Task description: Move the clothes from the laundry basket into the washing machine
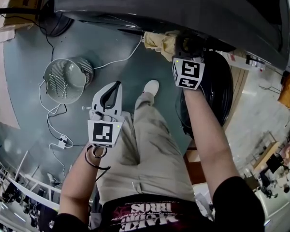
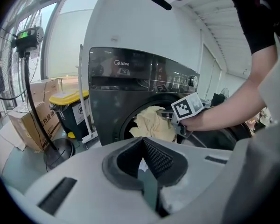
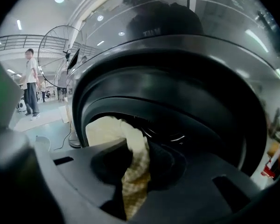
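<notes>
**Feeding a pale cloth into the washer's drum**

The right gripper (image 1: 185, 50) is clamped on a pale yellow, crumpled cloth (image 1: 159, 42) at the round mouth of the dark grey front-loading washing machine (image 1: 159, 4). In the right gripper view a strip of the fabric runs down between the two dark jaws, which pinch it. The rest of the cloth bulges forward over the lower lip of the drum opening. The left gripper view shows the same bundle (image 2: 151, 122) sitting in the opening, partly inside and partly spilling over the rim, with the right gripper just beside it. The machine's dark round door (image 1: 213, 95) stands swung open under the right forearm.

The left gripper (image 1: 115, 88) hangs over the grey-green floor (image 1: 24, 71), well apart from the machine. Its jaws are pressed together with nothing between them.

The round, perforated white laundry basket (image 1: 67, 79) stands upright on the floor to the left of the person's leg. The head view looks into it and shows only its bare bottom, with no clothes.

By my reading the task is close to its end. The basket looks emptied, and this cloth is the only garment in sight outside the drum. It has yet to be pushed fully past the rim and let go. Whether other clothes already lie deeper in the drum cannot be seen.
</notes>
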{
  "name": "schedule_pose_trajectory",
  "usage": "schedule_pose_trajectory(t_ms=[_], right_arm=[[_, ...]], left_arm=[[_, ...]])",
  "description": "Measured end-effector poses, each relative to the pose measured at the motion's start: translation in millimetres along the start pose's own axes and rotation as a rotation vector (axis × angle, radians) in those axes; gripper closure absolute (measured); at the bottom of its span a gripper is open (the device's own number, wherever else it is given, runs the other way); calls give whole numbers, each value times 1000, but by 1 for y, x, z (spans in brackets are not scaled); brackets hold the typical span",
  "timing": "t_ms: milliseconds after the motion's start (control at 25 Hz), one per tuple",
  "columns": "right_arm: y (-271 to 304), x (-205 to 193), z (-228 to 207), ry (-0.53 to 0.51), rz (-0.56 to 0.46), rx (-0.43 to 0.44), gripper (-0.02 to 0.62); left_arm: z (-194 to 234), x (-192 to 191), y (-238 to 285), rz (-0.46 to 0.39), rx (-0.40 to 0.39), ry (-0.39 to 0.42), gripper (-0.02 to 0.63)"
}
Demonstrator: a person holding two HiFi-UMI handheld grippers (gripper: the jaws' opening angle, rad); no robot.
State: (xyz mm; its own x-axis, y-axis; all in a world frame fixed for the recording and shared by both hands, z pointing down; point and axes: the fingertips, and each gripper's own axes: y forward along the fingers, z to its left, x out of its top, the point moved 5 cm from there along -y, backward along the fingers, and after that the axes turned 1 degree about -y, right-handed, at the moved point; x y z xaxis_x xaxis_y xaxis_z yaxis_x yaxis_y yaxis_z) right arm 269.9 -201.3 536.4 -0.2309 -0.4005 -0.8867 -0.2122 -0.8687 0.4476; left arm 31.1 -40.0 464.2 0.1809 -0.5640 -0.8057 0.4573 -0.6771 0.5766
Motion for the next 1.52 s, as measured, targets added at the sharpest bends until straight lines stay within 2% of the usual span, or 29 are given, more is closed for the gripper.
schedule_pose_trajectory(t_ms=[40, 80, 160, 200, 240, 360, 480, 680, 880, 1320, 1520], right_arm=[[5, 0, -2, 0, -17, -10, 501], [11, -1, -5, 1, -27, -10, 456], [28, -10, -8, 20, 3, 27, 247], [36, -16, -11, 30, 42, 43, 163], [42, -23, -14, 28, 87, 43, 135], [45, -37, -24, -3, 189, -8, 146], [40, -44, -29, 17, 212, -42, 183], [29, -51, -13, -14, 200, 36, 183], [29, -71, 3, -40, 257, 88, 190], [3, -82, 14, -57, 277, 130, 196], [-9, -104, 24, -87, 314, 155, 195]], left_arm=[[-1, -2, 0, 4, -3, 0, 603], [-2, -3, 0, 8, -6, 1, 603], [-2, -4, 0, 11, -11, 3, 603], [-2, -4, 0, 12, -13, 3, 603], [-2, -5, 0, 12, -14, 3, 603], [-2, -7, -2, 17, -15, -5, 603], [-1, -10, -3, 20, -18, -13, 603], [-1, -9, -5, 14, -16, -13, 603], [3, -8, -8, 5, -9, -22, 603], [12, -6, -16, -18, 27, 1, 603], [13, -5, -22, -38, 37, -23, 603]])
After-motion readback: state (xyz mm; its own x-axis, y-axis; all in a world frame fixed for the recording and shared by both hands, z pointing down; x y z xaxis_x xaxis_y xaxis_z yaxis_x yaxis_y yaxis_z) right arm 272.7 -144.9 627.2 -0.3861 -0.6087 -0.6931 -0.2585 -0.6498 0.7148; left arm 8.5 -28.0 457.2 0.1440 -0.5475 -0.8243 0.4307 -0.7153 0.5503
